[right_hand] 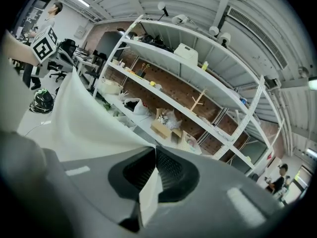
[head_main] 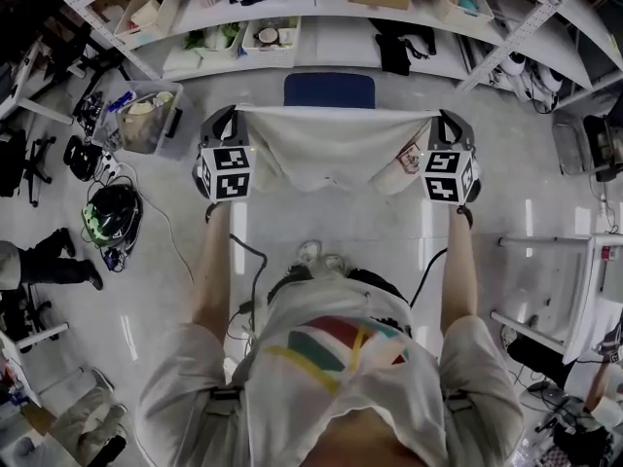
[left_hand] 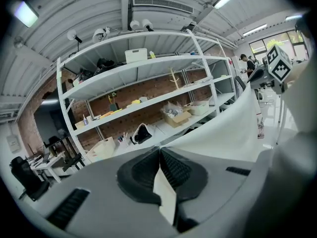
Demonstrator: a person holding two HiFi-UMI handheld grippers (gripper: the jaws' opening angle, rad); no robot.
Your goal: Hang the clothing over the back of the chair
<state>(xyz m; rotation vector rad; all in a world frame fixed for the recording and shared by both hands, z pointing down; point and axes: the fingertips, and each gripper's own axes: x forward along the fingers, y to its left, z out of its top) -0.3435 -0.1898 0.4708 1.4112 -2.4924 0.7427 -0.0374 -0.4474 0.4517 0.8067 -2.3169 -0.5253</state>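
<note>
Head view: the person holds a white garment [head_main: 331, 144] spread wide between the two claws, in the upper middle of the frame. The left claw [head_main: 232, 115] pinches the garment's upper left corner and the right claw [head_main: 444, 116] pinches its upper right corner. The top hem runs taut and nearly level between them, and the rest sags below in soft folds. A small coloured print [head_main: 410, 157] shows near the garment's lower right edge. Left gripper view: the claw [left_hand: 159, 155] is pressed together on a fold of white cloth, which streams off toward the right of the frame. Right gripper view: the claw [right_hand: 153, 157] is likewise closed on white cloth, with a flap poking back between the pads and the sheet running off to the left. The blue chair back [head_main: 329, 90] sits just above the hem, centred between the claws; contact cannot be judged. White shelving [head_main: 321, 42] crosses the top of the frame. A helmet [head_main: 112, 212] lies on the floor [head_main: 370, 222] at mid left.
</note>
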